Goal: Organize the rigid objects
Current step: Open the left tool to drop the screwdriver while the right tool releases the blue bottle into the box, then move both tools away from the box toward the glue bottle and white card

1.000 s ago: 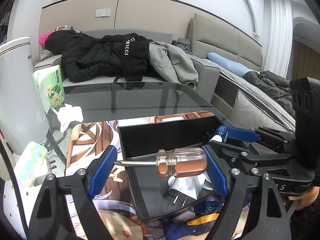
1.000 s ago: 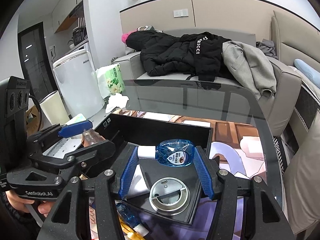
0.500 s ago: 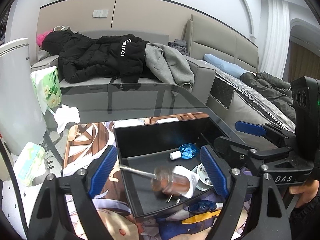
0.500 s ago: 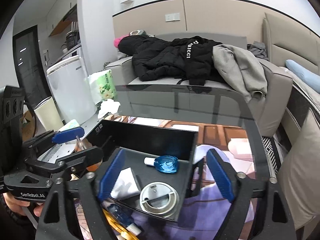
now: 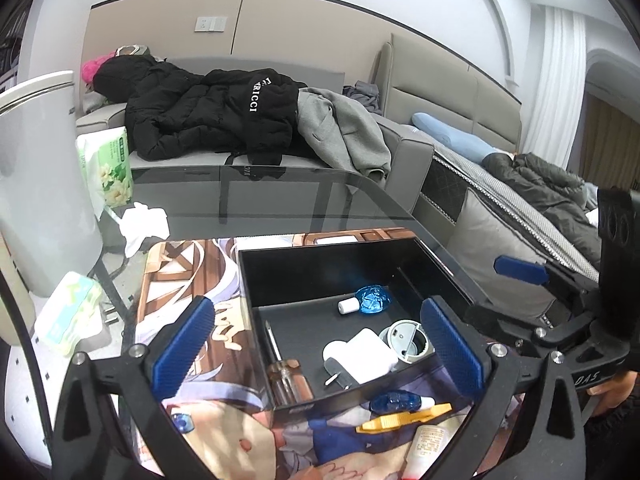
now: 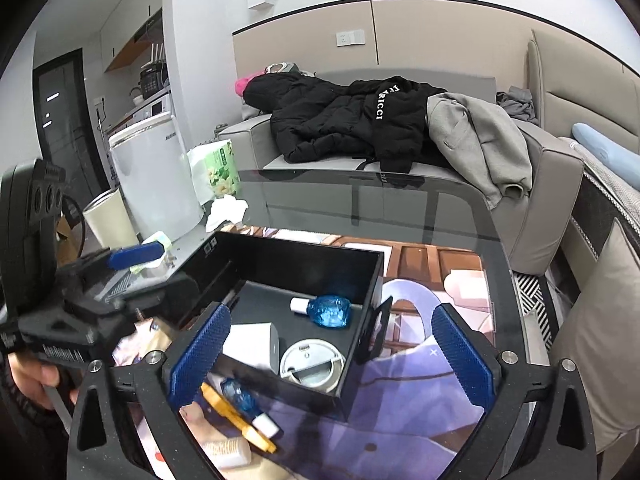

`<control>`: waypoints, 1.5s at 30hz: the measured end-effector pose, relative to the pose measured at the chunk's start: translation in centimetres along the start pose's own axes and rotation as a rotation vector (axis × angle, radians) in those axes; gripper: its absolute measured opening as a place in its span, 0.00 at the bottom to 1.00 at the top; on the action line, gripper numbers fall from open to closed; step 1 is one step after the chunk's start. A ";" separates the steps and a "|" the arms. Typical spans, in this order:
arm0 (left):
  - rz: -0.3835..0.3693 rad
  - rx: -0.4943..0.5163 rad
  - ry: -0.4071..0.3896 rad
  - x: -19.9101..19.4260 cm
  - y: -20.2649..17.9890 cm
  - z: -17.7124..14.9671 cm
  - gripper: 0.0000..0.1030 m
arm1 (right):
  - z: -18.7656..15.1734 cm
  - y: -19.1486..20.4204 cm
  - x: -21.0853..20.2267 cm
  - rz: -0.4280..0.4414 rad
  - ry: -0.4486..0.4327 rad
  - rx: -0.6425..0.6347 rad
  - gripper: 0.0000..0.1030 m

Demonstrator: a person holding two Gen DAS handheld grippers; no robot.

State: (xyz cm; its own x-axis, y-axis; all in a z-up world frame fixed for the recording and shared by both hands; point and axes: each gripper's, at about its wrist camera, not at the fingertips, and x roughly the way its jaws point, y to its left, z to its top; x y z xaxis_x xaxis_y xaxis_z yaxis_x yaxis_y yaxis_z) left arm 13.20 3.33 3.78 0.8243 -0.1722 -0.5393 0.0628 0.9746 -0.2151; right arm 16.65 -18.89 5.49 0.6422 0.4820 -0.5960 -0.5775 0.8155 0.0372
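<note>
A black open box [image 5: 320, 254] [image 6: 296, 254] stands on a printed mat. It holds a clear-handled screwdriver [image 5: 286, 376] along its left wall, a blue bottle [image 5: 368, 300] [image 6: 326, 312], a white charger [image 5: 360, 354] [image 6: 250, 344] and a grey round lid [image 5: 404, 340] [image 6: 312, 362]. My left gripper [image 5: 316, 348] is open and empty above the box's near edge. My right gripper [image 6: 330, 354] is open and empty above the box's near right corner. A second blue bottle [image 5: 394, 403] [image 6: 242, 400], an orange cutter [image 5: 404, 422] [image 6: 236, 416] and a small tube [image 5: 424, 444] [image 6: 226, 450] lie on the mat outside the box.
The mat lies on a dark glass table [image 5: 280, 196] [image 6: 400, 204]. A tissue pack [image 5: 108, 164] and crumpled tissue [image 5: 144, 224] sit at its far left. A white appliance [image 5: 36, 184] stands left. A sofa with coats [image 5: 224, 120] is behind.
My left gripper opened and the screwdriver dropped into the box. My right gripper opened and left the blue bottle in the box. Both grippers pulled back and up.
</note>
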 end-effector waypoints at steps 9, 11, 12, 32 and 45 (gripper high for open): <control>0.039 0.009 0.003 -1.7 0.1 -1.2 1.00 | -2.4 0.7 -1.6 -0.027 0.050 -0.060 0.99; 0.041 0.005 0.009 -1.9 0.2 -1.5 1.00 | -2.9 0.9 -2.0 -0.027 0.058 -0.070 0.99; 0.043 0.011 0.013 -1.9 0.2 -1.6 1.00 | -3.1 1.0 -2.1 -0.026 0.059 -0.070 0.99; 0.062 0.095 0.078 -3.0 -1.3 -4.6 1.00 | -7.9 3.8 -3.4 0.048 0.162 -0.032 0.99; 0.068 0.072 0.081 -4.1 -1.0 -5.3 1.00 | -10.4 7.2 -3.7 0.102 0.241 -0.079 0.99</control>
State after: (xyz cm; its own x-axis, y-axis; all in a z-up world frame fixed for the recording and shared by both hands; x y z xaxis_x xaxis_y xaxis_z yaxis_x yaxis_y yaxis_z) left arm 6.75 2.28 1.88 0.7803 -0.1135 -0.6150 0.0511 0.9917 -0.1181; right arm 4.89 -18.16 -0.35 0.4452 0.4625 -0.7668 -0.6766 0.7347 0.0503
